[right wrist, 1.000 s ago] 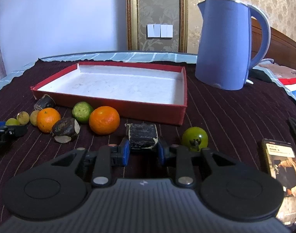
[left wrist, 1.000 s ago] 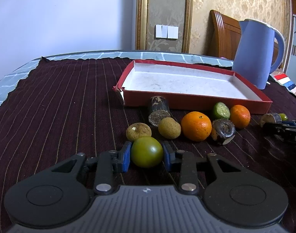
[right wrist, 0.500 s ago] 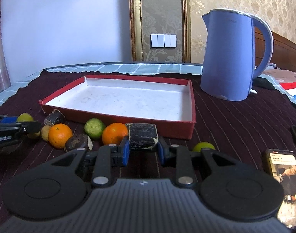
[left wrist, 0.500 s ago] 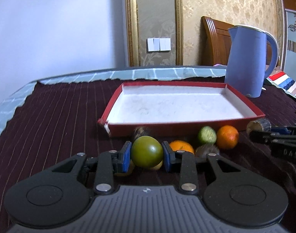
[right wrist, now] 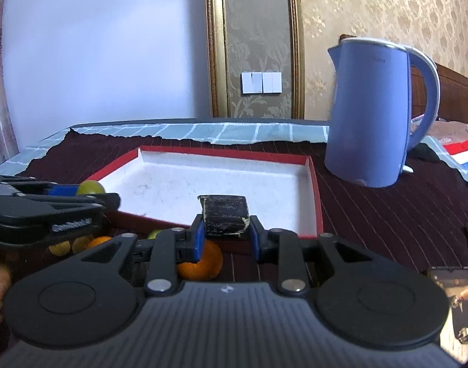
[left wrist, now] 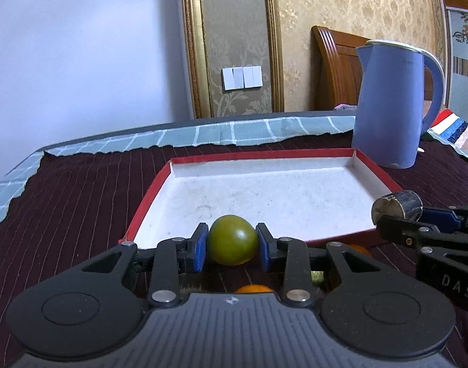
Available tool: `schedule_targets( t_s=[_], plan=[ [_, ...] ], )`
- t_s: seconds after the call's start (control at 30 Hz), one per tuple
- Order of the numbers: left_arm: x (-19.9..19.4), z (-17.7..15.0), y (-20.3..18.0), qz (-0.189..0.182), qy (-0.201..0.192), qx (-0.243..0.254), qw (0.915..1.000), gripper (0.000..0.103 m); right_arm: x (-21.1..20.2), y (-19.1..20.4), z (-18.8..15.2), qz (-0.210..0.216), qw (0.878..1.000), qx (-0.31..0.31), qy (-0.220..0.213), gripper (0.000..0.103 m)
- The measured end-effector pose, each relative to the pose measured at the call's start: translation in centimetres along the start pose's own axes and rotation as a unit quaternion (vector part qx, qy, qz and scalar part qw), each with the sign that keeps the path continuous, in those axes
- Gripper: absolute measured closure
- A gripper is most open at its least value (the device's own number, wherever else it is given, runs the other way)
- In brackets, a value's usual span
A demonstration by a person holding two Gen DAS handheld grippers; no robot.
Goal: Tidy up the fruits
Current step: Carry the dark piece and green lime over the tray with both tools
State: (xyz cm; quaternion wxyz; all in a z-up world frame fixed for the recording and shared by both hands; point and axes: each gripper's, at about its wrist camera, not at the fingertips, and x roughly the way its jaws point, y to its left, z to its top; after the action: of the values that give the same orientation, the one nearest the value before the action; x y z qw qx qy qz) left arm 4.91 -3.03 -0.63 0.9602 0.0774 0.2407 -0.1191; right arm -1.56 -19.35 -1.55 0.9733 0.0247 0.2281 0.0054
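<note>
My left gripper (left wrist: 232, 247) is shut on a round green fruit (left wrist: 232, 239) and holds it above the near rim of the red tray (left wrist: 160, 181) with a white floor. My right gripper (right wrist: 224, 234) is shut on a dark cut cane piece (right wrist: 226, 216), raised over the tray's near edge (right wrist: 313, 190). The right gripper and its cane piece (left wrist: 397, 207) show at the right of the left wrist view. The left gripper and its green fruit (right wrist: 91, 187) show at the left of the right wrist view. Oranges (right wrist: 200, 263) and small fruits lie below on the cloth.
A blue kettle (left wrist: 393, 104) stands behind the tray's right corner. A phone (right wrist: 457, 300) lies on the dark striped cloth at the right. A wooden chair back (left wrist: 335, 70) stands behind the table. The table's far edge carries a light checked cover (left wrist: 234, 132).
Both grippers have risen and moved forward with their loads, from table level to over the tray's near rim. The fruits on the cloth have dropped below the fingers.
</note>
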Motion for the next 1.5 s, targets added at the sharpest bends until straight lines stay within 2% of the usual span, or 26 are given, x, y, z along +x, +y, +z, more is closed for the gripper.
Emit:
schedule_targets(
  t_s=[0.73, 1.5],
  plan=[
    [1.5, 2.0, -0.7, 0.008, 0.0, 0.019, 0.9998, 0.07, 1.8, -0.3, 2.1, -0.006, 1.0, -0.007, 0.002, 0.075],
    [6.0, 3.4, -1.2, 0.033, 0.034, 0.021, 0.9987, 0.07, 4.7, -1.2, 3.1, -0.013, 1.0, -0.008, 0.018, 0.075]
  ],
)
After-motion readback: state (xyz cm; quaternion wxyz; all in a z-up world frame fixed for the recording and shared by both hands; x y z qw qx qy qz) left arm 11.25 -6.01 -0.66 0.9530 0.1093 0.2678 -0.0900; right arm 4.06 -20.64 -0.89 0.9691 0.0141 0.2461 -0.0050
